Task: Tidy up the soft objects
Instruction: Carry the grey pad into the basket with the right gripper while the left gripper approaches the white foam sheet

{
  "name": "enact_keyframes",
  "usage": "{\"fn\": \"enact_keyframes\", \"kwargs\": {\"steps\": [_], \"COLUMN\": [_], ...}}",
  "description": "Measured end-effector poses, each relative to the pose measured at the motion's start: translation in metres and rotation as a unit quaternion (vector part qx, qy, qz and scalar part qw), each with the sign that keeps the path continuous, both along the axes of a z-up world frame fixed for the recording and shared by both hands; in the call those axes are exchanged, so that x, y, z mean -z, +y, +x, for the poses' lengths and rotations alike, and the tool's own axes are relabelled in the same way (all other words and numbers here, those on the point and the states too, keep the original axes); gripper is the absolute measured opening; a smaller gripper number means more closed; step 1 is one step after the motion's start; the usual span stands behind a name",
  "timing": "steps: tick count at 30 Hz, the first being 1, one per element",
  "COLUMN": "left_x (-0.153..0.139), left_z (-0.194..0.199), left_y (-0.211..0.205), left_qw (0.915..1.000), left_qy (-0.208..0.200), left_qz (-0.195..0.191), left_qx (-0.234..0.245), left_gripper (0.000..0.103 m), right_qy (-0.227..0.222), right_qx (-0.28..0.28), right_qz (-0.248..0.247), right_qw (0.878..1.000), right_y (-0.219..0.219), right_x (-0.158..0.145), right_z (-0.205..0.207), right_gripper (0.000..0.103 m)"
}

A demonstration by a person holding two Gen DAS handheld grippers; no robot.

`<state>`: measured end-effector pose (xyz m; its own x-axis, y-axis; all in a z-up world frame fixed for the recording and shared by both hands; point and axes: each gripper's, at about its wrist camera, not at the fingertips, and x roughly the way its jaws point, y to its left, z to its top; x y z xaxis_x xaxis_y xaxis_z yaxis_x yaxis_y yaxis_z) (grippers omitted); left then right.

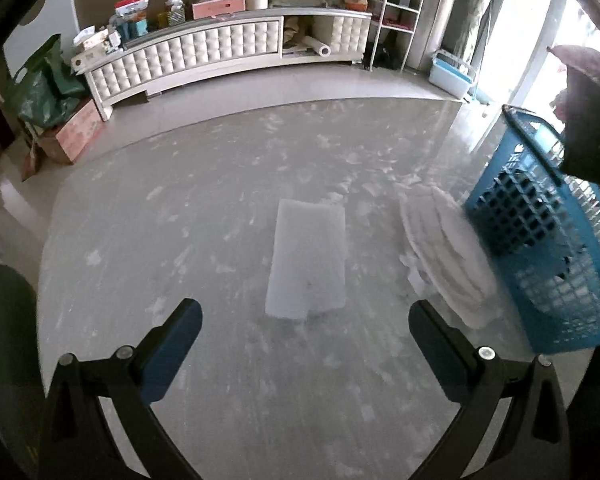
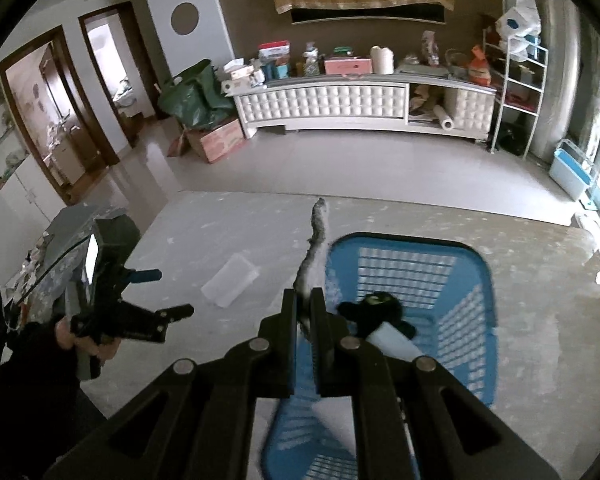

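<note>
Right claw clamped on grey cloth over basket rim, left claw spread, empty

The desk looks like glossy grey stone, mottled with pale flecks. The basket is blue plastic lattice, smooth. Beside it the folded towels are white, soft cloth. Mid-desk, the box is frosted, translucent plastic. The right tool, matt black plastic with metal bolts, pinches a fuzzy grey cloth strip. The floor is shiny tile.
</note>
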<state>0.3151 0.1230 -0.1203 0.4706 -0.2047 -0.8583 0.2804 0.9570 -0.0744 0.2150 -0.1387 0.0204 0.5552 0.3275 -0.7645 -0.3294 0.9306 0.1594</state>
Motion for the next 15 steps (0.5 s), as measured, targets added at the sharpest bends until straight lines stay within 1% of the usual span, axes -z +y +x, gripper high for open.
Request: {"fn": "enact_keyframes", "kwargs": {"steps": [5, 9, 12, 15], "left_x": [0.018, 0.034, 0.043, 0.052], "left_z": [0.024, 0.04, 0.05, 0.058], "left_y": [-0.012, -0.017, -0.017, -0.014], "left_qw": [0.9996, 0.9987, 0.9983, 0.9984], "left_qy": [0.007, 0.014, 0.018, 0.026], "left_qz": [0.017, 0.028, 0.039, 0.035], "left_qx": [0.02, 0.041, 0.039, 0.037], "left_gripper": [0.103, 0.103, 0.103, 0.103], "right_qy": [-0.005, -0.018, -0.016, -0.004], "right_qx": [0.019, 0.029, 0.034, 0.039], "right_qz": [-0.011, -0.026, -0.042, -0.049], "right_qw": [1.0, 0.999, 0.998, 0.998], "right_y": [-0.017, -0.025, -0.028, -0.032], "right_x": [-0.005, -0.01, -0.005, 0.003], "right_z": [-0.004, -0.006, -0.003, 0.001], "right_gripper": [0.006, 0.006, 0.006, 0.006]}}
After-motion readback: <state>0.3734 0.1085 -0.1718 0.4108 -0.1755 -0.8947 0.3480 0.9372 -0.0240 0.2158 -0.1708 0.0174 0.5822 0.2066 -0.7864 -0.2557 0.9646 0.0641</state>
